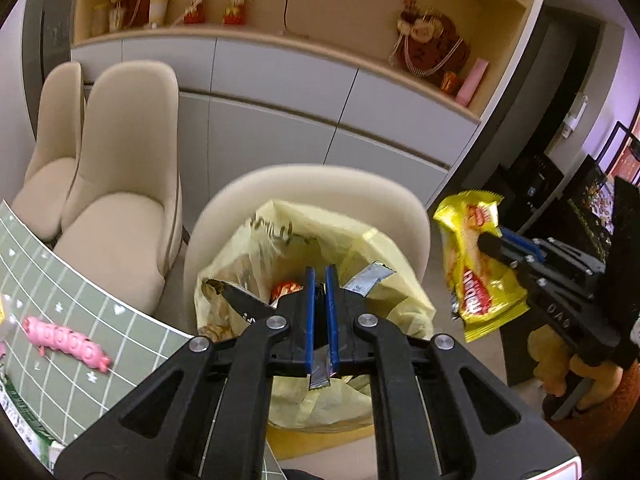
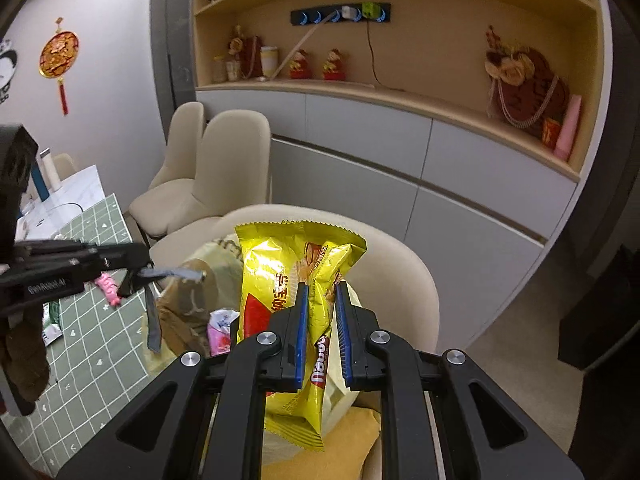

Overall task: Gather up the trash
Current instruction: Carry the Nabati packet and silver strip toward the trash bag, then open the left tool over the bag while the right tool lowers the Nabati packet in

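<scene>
Nearest, left claw (image 1: 320, 280): clamped on a silver wrapper strip (image 1: 370, 278), directly above the bag mouth.
Right claw (image 2: 322, 292): closed on a yellow snack packet (image 2: 280, 280), long axis upright, right of the bag.
Yellow trash bag (image 1: 320, 236): open on the beige chair (image 1: 280, 184).
Bench (image 1: 80, 320): left; pink toy (image 1: 66, 342) remains.
Judgement: left claw is nearer the opening.
</scene>
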The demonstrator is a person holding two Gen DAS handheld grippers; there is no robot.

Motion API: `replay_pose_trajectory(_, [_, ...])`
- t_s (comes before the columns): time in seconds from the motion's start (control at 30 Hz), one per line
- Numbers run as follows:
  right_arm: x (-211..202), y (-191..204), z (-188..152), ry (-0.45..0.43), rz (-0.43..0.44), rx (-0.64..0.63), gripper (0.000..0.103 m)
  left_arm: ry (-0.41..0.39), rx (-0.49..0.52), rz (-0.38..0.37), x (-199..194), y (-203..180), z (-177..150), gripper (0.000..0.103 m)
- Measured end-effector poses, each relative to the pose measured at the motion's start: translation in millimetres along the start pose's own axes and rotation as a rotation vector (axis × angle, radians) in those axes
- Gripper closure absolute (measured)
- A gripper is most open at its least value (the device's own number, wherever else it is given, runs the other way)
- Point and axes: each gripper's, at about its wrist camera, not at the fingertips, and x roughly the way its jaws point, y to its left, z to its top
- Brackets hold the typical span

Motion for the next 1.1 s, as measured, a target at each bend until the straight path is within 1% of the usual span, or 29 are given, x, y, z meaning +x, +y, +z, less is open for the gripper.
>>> replay_pose_trajectory(0.23, [20.1,0.6,-4.1,0.038,-0.004,-0.010,0.089,0.072,-0.046,-0.012,37.4,12.4,-8.5,0.098])
replay_pose_trajectory(0.33, [25.3,-0.6,-4.5,0.050,-0.007,-0.011,0.089,0.085,-0.066,-0.029,44.2,16.8,-9.6,0.097])
replay_pose_trajectory(0.4, [27.9,-1.2,-5.1,0.057,-0.010,-0.009,0.089,0.092,-0.089,-0.042,47.9,20.4,-9.0,0.087])
replay_pose_trajectory(0.43, [29.7,-2.1,-5.4,0.060,-0.009,-0.005,0.089,0.093,-0.100,-0.047,48.6,22.7,-8.3,0.080])
replay_pose_trajectory(0.47, [31.0,-2.4,-5.4,0.062,-0.009,-0.004,0.089,0.093,-0.105,-0.046,48.4,23.5,-6.9,0.078])
replay_pose_trajectory(0.63, [36.4,1.8,-3.5,0.066,-0.001,-0.005,0.089,0.068,-0.104,-0.005,33.5,27.6,-7.2,0.076])
replay_pose_trajectory(0.8, [39.4,11.1,0.4,0.054,0.028,-0.016,0.089,0.054,-0.099,0.018,22.2,33.3,-11.2,0.075])
replay_pose_trajectory(0.93, [38.3,24.0,4.3,0.041,0.073,-0.034,0.089,0.046,-0.123,0.036,12.1,42.8,-15.1,0.074])
replay_pose_trajectory(1.1, [44.7,48.1,9.0,0.051,0.158,-0.045,0.089,0.023,-0.161,0.078,-8.1,62.9,-25.5,0.074])
